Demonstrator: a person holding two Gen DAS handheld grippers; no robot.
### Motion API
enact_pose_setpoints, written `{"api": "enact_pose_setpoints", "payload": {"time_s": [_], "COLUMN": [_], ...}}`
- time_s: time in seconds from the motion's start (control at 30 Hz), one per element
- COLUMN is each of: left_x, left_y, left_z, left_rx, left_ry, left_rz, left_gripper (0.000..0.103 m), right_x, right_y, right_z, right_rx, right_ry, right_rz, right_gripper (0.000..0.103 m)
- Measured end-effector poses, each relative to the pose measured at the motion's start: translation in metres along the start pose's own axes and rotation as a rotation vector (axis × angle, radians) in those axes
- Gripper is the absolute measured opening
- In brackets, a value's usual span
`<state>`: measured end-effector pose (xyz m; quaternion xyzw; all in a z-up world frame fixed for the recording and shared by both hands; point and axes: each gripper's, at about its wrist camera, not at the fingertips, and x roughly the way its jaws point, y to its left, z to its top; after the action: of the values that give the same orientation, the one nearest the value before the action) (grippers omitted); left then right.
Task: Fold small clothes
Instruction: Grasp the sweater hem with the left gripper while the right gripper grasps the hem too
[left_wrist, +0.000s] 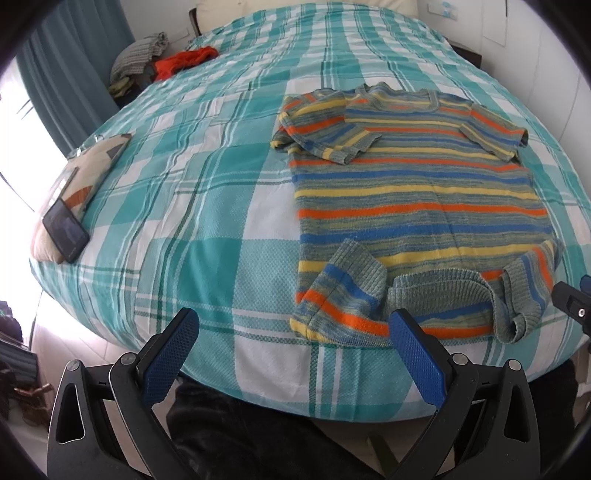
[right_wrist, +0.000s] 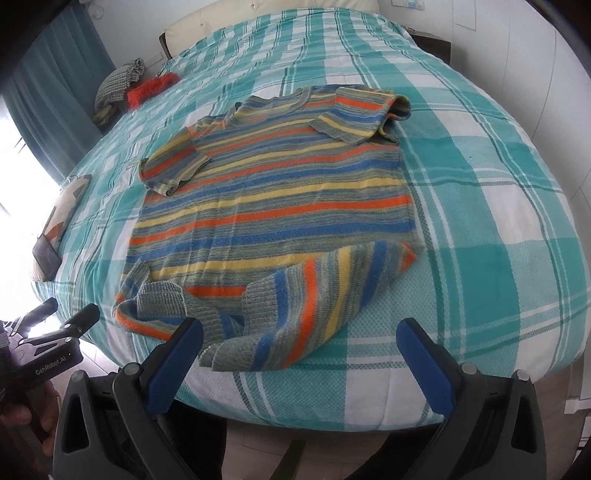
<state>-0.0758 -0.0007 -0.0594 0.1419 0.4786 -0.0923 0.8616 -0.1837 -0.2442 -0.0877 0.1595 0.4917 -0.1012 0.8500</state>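
Note:
A small knitted sweater with orange, yellow, blue and grey stripes (left_wrist: 413, 192) lies spread on the bed, collar away from me; it also shows in the right wrist view (right_wrist: 273, 195). Both short sleeves are folded in over the chest. Its ribbed hem (left_wrist: 424, 288) is rumpled and turned up at the near edge. My left gripper (left_wrist: 291, 325) is open and empty, just short of the hem's left corner. My right gripper (right_wrist: 299, 336) is open and empty, with the turned-up hem flap (right_wrist: 295, 317) lying between its fingers. The left gripper also shows at the left of the right wrist view (right_wrist: 68, 325).
The bed has a teal and white plaid cover (left_wrist: 207, 221). A cushion (left_wrist: 85, 173) with a dark phone (left_wrist: 66, 230) on it lies at the bed's left edge. Red cloth (left_wrist: 184, 61) and a grey pile of clothes (left_wrist: 140, 55) sit at the far left. The bed's near edge (left_wrist: 332, 398) drops to the floor.

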Motion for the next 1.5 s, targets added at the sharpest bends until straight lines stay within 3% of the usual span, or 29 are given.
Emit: {"api": "enact_pose_setpoints", "payload": {"time_s": [0.17, 0.27, 0.3, 0.33, 0.4, 0.43, 0.47, 0.57, 0.73, 0.8, 0.87, 0.97, 1.03, 1.1, 1.17, 1.23, 1.3, 1.4, 1.5], "left_x": [0.001, 0.002, 0.002, 0.003, 0.003, 0.003, 0.003, 0.007, 0.014, 0.015, 0.018, 0.034, 0.045, 0.057, 0.074, 0.086, 0.079, 0.050, 0.021], "left_y": [-0.002, -0.004, -0.003, -0.001, 0.006, 0.012, 0.018, 0.042, 0.065, 0.068, 0.073, 0.073, 0.059, 0.040, 0.021, 0.004, -0.008, -0.005, 0.017], "left_z": [0.001, 0.001, -0.001, -0.002, -0.009, -0.013, -0.018, -0.037, -0.050, -0.041, -0.025, 0.001, 0.018, 0.031, 0.039, 0.035, 0.019, -0.023, -0.080], "left_rx": [0.005, 0.022, 0.027, 0.030, 0.037, 0.037, 0.031, -0.009, -0.071, -0.099, -0.142, -0.151, -0.086, -0.011, 0.049, 0.139, 0.269, 0.507, 0.728], "left_ry": [0.004, 0.008, 0.010, 0.013, 0.020, 0.020, 0.018, 0.033, 0.052, 0.039, 0.016, 0.011, 0.013, 0.005, 0.036, 0.097, 0.121, 0.194, 0.297], "left_rz": [-0.002, 0.006, 0.008, 0.009, 0.015, 0.018, 0.018, 0.018, -0.050, -0.114, -0.177, -0.294, -0.405, -0.435, -0.493, -0.605, -0.689, -0.814, -0.775], "left_gripper": [0.103, 0.103, 0.103, 0.103, 0.103, 0.103, 0.103, 0.103, 0.103, 0.103, 0.103, 0.103, 0.102, 0.102, 0.102, 0.099, 0.093, 0.075, 0.074], "right_x": [0.037, 0.061, 0.065, 0.066, 0.057, 0.050, 0.041, 0.017, -0.001, -0.006, -0.009, -0.016, -0.021, -0.027, -0.031, -0.036, -0.044, -0.055, -0.067], "right_y": [0.013, 0.008, 0.004, -0.001, -0.009, -0.013, -0.019, -0.048, -0.100, -0.114, -0.121, -0.110, -0.091, -0.071, -0.054, -0.046, -0.050, -0.071, -0.112], "right_z": [0.004, 0.001, -0.001, -0.003, -0.010, -0.015, -0.021, -0.047, -0.091, -0.096, -0.093, -0.072, -0.054, -0.036, -0.023, -0.020, -0.026, -0.042, -0.060], "right_rx": [-0.049, -0.069, -0.061, -0.052, -0.054, -0.065, -0.072, -0.052, 0.075, 0.140, 0.187, 0.168, 0.114, 0.059, 0.018, 0.002, -0.002, 0.000, 0.041], "right_ry": [0.063, 0.087, 0.093, 0.100, 0.108, 0.112, 0.119, 0.145, 0.212, 0.206, 0.186, 0.119, 0.077, 0.040, 0.011, 0.004, 0.010, 0.030, 0.067], "right_rz": [-0.022, -0.094, -0.103, -0.093, -0.069, -0.068, -0.067, -0.096, -0.151, -0.119, -0.075, -0.038, 0.002, 0.037, 0.065, 0.084, 0.089, 0.031, -0.045], "right_gripper": [0.103, 0.100, 0.092, 0.071, 0.052, 0.035, 0.027, 0.027, 0.028, 0.031, 0.050, 0.051, 0.051, 0.051, 0.054, 0.055, 0.056, 0.058, 0.058]}}
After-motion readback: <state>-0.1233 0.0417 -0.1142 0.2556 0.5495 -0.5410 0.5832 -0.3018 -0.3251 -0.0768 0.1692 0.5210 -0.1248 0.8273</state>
